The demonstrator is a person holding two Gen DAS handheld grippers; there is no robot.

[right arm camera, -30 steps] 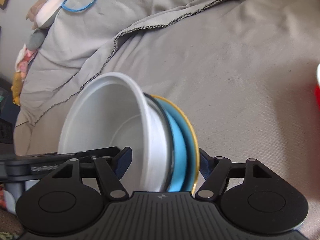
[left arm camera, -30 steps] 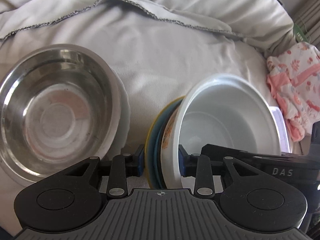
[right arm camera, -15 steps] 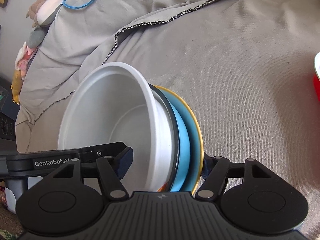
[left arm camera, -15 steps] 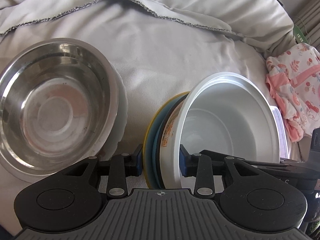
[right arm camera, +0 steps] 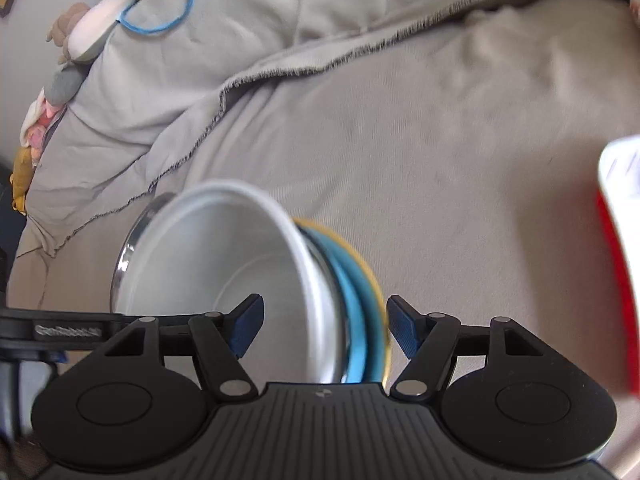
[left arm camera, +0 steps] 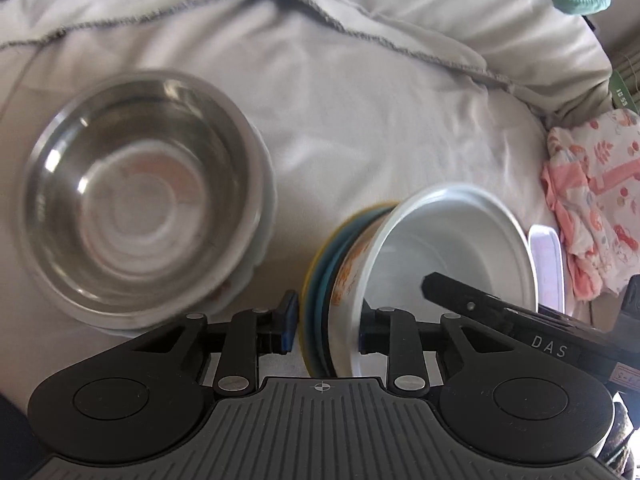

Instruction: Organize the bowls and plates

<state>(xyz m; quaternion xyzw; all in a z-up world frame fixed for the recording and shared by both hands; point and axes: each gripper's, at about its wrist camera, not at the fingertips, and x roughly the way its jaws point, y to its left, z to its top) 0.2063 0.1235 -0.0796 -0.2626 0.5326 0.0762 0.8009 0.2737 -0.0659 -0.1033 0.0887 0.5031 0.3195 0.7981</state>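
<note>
A stack of a white bowl (left arm camera: 448, 248) on blue and yellow plates (left arm camera: 320, 276) is held on edge between both grippers. My left gripper (left arm camera: 326, 330) is shut on the stack's rim. My right gripper (right arm camera: 324, 328) straddles the same stack (right arm camera: 280, 280), with its jaws on either side and a small gap at the right finger. A steel bowl (left arm camera: 140, 196) sits on a white plate on the bed sheet, to the left in the left wrist view. Its rim (right arm camera: 132, 248) shows behind the white bowl in the right wrist view.
A grey sheet (left arm camera: 360, 100) covers the bed. Pink patterned cloth (left arm camera: 592, 208) and a white lidded container (left arm camera: 546, 264) lie at the right. A red and white object (right arm camera: 620, 272) is at the right edge. Soft toys (right arm camera: 88, 36) lie at the far left.
The stack has moved with both grippers toward the steel bowl. The steel bowl's rim has come into the right wrist view, and the red object looms larger there. Both views are blurred.
</note>
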